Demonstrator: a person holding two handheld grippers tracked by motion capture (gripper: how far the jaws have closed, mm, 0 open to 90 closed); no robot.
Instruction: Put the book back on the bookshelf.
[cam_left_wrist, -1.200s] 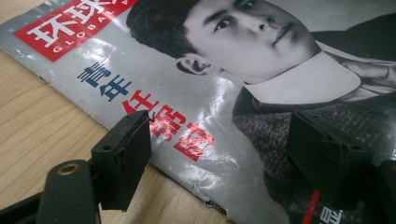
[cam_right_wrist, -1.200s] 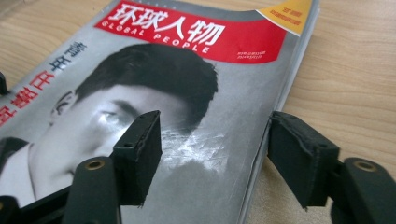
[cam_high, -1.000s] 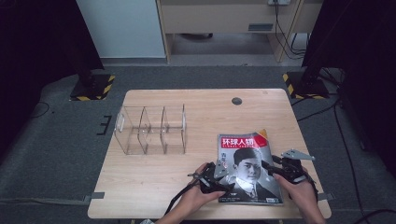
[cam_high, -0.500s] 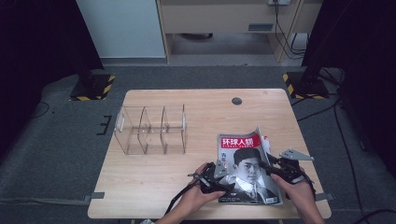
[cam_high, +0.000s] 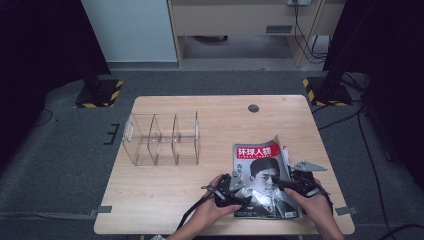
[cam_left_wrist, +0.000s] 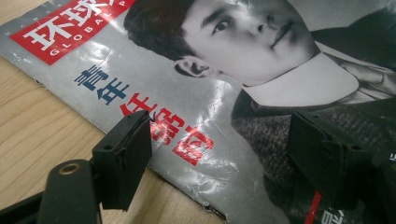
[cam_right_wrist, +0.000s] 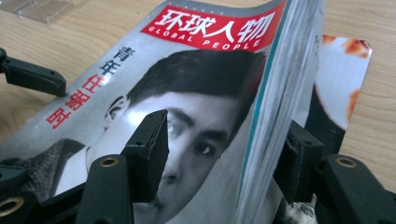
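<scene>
A magazine (cam_high: 262, 177) with a red title band and a portrait cover lies on the front right of the wooden table (cam_high: 200, 107). My left gripper (cam_high: 239, 193) sits at its lower left corner, jaws open over the cover (cam_left_wrist: 224, 158), nothing pinched. My right gripper (cam_high: 283, 186) is at the magazine's right edge. Its jaws have just been opening and stand open (cam_right_wrist: 226, 135). The lifted bundle of pages (cam_right_wrist: 266, 116) rises between them, one jaw over the cover and one under the pages. A white and orange back page (cam_right_wrist: 343, 79) lies flat beneath.
A clear acrylic divider rack (cam_high: 160, 139) stands on the table's left half. A dark round cable hole (cam_high: 253, 108) sits near the far edge. One finger of the left gripper (cam_right_wrist: 32, 77) reaches in at the magazine's far side. Bare wood lies between rack and magazine.
</scene>
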